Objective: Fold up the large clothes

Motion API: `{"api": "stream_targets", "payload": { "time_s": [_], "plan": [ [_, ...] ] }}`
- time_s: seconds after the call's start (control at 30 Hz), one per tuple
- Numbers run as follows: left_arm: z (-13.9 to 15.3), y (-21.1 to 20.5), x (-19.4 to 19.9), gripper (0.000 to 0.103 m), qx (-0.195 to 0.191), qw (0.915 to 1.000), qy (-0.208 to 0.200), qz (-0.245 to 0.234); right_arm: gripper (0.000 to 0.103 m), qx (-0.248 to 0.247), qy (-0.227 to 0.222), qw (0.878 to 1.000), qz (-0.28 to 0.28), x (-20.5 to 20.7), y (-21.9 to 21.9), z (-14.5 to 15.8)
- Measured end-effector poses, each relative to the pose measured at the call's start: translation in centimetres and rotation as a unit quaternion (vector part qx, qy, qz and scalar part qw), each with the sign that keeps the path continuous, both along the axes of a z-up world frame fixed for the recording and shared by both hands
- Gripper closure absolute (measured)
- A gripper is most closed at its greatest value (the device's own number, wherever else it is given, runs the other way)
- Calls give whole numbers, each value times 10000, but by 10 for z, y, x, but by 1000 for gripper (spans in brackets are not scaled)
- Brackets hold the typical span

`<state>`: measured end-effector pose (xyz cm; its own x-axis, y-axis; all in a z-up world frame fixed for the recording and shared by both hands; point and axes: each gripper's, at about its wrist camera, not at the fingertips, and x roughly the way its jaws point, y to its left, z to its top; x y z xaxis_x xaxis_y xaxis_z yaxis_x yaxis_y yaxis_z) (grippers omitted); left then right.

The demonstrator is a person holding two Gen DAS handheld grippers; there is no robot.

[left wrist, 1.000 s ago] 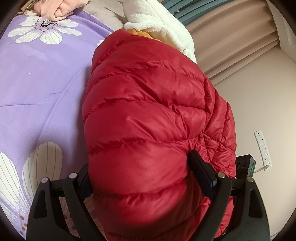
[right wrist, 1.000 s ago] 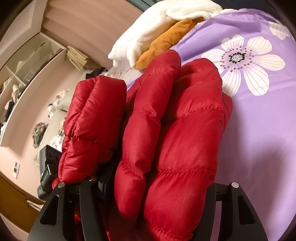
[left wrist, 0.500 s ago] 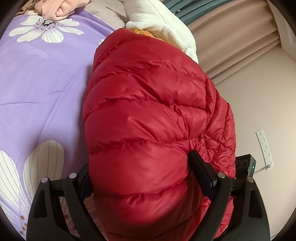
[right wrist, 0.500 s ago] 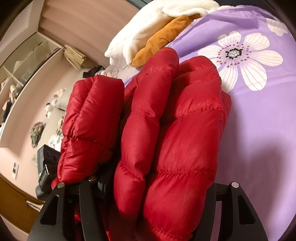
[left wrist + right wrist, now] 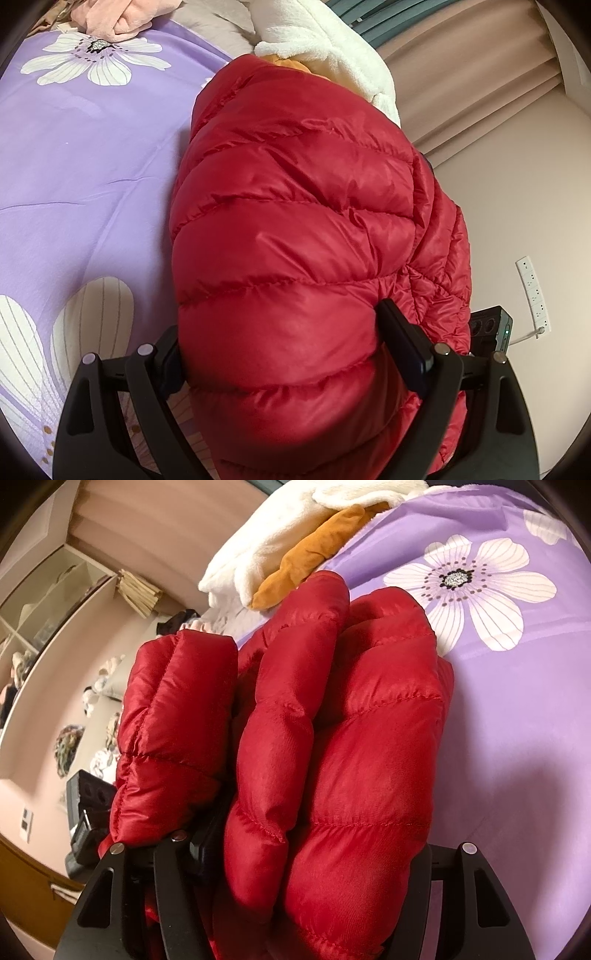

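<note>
Both your grippers hold the folded red puffer jacket (image 5: 303,258) above the bed, at the side nearest you. Your left gripper (image 5: 280,354) is clamped across a thick quilted bundle, its jaws set wide by the padding and pressing in on both sides. Your right gripper (image 5: 314,849) is closed on several stacked layers, with one further fold hanging free outside its left finger (image 5: 173,878). The step in hand appears to be carrying or setting down the folded bundle; the folding itself looks largely done. The next move likely calls for lowering the jacket flat onto the purple flowered bedsheet (image 5: 92,177), both hands keeping level so the layers do not slip apart, and tucking in the loose fold before you let go. Slick, springy padding of this kind will probably puff open once released. Beyond the jacket lie a white fleece garment (image 5: 280,542) and an orange one (image 5: 317,550); a pink cloth (image 5: 122,18) sits at the far corner. Curtains (image 5: 480,74), a power strip (image 5: 533,291) on the floor and open shelves (image 5: 44,602) surround the bed
</note>
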<state>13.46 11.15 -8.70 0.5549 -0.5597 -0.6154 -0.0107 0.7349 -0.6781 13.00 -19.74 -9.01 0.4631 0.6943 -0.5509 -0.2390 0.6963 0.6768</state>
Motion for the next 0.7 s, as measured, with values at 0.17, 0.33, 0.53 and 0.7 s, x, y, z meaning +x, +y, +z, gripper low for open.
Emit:
{"api": "stream_targets", "payload": {
  "time_s": [0.17, 0.33, 0.53, 0.7],
  "plan": [
    [1, 1, -1, 12, 66, 10000, 29, 13, 38, -52, 44, 10000, -25, 0, 1, 0],
    [3, 1, -2, 12, 131, 9999, 35, 34, 35, -90, 86, 9999, -54, 0, 1, 0],
    [5, 1, -3, 12, 223, 9997, 48, 54, 34, -148, 108, 9998, -85, 0, 1, -1],
    [7, 1, -5, 12, 354, 9993, 35, 84, 33, -195, 141, 9997, -104, 1, 2, -1]
  ]
}}
